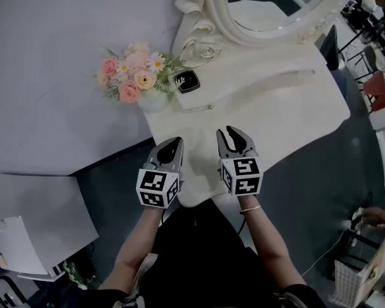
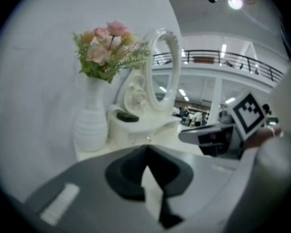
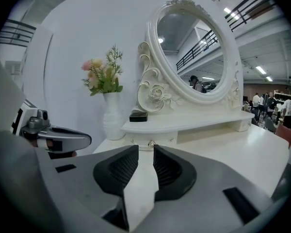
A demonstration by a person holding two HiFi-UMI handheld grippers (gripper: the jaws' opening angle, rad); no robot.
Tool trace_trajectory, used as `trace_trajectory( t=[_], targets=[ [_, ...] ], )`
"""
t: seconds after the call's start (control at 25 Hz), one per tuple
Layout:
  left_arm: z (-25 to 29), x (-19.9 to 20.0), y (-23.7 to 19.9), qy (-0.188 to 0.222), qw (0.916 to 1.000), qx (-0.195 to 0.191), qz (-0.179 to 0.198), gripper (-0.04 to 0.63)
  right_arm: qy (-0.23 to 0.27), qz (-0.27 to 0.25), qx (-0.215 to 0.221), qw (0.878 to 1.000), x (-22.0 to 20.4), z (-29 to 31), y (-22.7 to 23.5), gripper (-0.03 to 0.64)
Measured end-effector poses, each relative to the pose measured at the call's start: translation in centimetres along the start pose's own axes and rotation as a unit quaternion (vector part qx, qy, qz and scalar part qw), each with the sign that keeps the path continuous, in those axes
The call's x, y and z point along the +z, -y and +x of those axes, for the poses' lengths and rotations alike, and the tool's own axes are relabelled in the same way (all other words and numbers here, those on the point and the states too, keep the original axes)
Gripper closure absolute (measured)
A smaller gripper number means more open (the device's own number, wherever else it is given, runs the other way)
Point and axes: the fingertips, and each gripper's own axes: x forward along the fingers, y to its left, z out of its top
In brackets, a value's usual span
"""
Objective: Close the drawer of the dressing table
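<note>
A white dressing table is set against a grey wall in a large hall. Its drawer is seen flush below the mirror. Before the mirror, the left gripper is pressed together and the right gripper slightly spread; the 2 are empty.

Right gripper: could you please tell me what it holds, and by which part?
Nothing: the right gripper is empty, jaws apart, short of the drawer knob.
</note>
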Motion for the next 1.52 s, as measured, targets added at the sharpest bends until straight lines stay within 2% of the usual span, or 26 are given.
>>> trace_trajectory(
  t=[0.92,1.52],
  targets=[
    [-2.1,0.8,2.3,0.009,0.998,-0.043,0.046,0.591,0.043,0.054,-0.035,0.997,-1.6,-8.6,-1.9,0.607],
    [-3.2,1.1,2.8,0.018,0.9978,-0.041,0.049,0.591,0.076,0.053,-0.036,0.995,-1.2,-10.6,-2.4,0.612]
  ],
)
